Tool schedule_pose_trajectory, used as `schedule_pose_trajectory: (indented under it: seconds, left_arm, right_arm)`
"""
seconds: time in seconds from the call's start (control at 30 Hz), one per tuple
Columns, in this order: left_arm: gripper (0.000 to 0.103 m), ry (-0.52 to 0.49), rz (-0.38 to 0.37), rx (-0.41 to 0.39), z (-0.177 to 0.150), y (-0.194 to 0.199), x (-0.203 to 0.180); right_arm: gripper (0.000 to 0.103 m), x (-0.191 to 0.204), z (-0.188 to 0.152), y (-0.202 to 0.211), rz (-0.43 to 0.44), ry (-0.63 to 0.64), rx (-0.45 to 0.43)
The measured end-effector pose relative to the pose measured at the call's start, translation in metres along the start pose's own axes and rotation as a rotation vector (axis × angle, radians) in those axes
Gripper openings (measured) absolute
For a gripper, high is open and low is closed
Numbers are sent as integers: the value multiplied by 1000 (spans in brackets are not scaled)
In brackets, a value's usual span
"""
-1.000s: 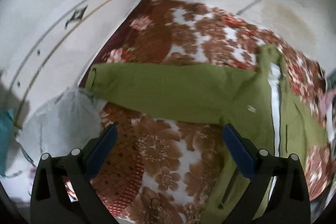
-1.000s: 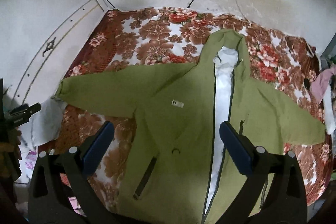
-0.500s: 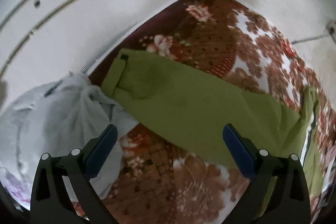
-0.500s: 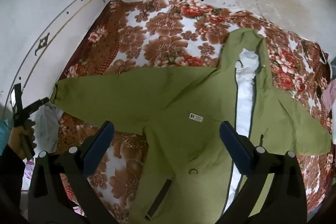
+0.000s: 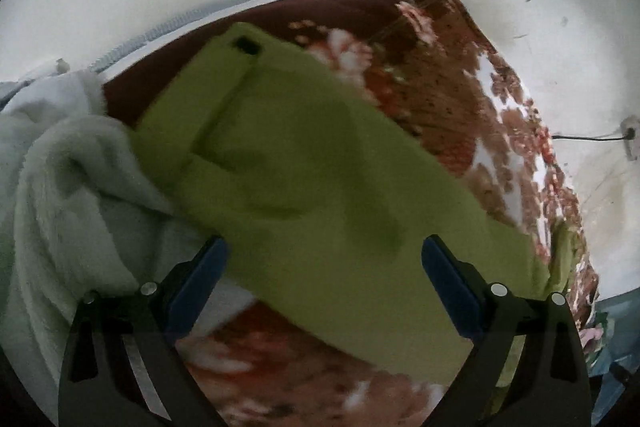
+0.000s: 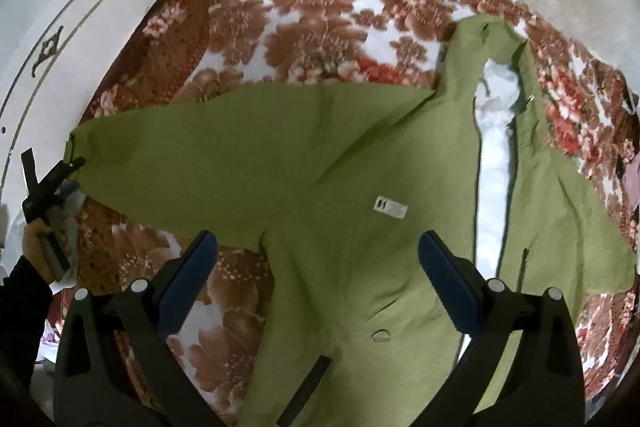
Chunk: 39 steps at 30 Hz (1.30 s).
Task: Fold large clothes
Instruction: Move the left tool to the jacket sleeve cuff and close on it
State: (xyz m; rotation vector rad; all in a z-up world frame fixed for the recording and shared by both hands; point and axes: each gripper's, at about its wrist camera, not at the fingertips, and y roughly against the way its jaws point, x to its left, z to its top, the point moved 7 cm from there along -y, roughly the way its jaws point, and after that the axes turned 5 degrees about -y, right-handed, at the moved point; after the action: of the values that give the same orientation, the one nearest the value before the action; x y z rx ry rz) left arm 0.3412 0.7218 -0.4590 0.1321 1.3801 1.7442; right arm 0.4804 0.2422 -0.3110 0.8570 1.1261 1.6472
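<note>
Up close, the left tongs (image 5: 322,279) hang spread above the green jacket's sleeve (image 5: 304,167), which runs diagonally toward the bed's (image 5: 452,75) headboard edge (cuff beside a white blanket (image 5: 60,179)). From the right view, spread right tongs (image 6: 318,267) hover over the jacket (image 6: 360,227), lying flat, hood toward the wall, sleeves outstretched sideways, bare bedding beyond.

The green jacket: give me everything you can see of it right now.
The green jacket lies front-up and spread flat on the floral bedspread, both sleeves out to the sides. It looks like thin olive-green woven fabric, with a hood, an open front showing pale lining, dark pocket openings and a small white label. One sleeve's cuff rests beside a pale fleecy cloth. The left gripper hovers open over that sleeve; the right gripper hangs open above the body.
</note>
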Motion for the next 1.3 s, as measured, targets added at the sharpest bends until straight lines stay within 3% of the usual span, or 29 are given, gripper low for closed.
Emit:
schedule_pose_trajectory:
  seconds: [0.2,0.3,0.37,0.57,0.6,0.67,0.7,0.77,0.8,0.9,1.0,1.17,1.3]
  left_arm:
    - [74,-20,52,14,4,6,36]
    - [81,-41,50,21,6,-3,36]
    - [98,-34,46,12,12,-11,30]
    - [95,100,1,-83,34,-14,21]
    - [93,122,-19,-102,36,-8,20]
    - [75,141,-24,-120,36,2,19]
    - [71,153,-24,-126,34,8,19]
    - [52,167,-17,-118,28,12,19]
    - [50,170,-12,-106,23,13,18]
    - [52,154,13,-99,13,17,8]
    - [62,94,36,-121,13,21,-9]
    - [63,98,40,-144,24,28,-8]
    - [66,72,62,-113,25,32,-7]
  right_arm:
    - [98,8,-9,-15,5,30,26]
    - [98,9,-10,-21,-2,37,33]
    - [98,9,-13,-26,-10,42,42]
    - [98,7,-21,-35,-25,55,68]
    - [98,8,-21,-35,-24,60,69]
    - [98,7,-22,-36,-29,68,69]
    - [98,7,-22,-38,-32,68,70]
    - [98,6,-22,-42,-35,54,76]
    - [98,5,-23,-43,-33,47,79]
    - [98,6,-25,-46,-27,42,86]
    - [98,9,-29,-45,-27,58,89]
    - [98,5,-34,-44,-34,62,94]
    - [98,0,-38,-41,-36,49,100]
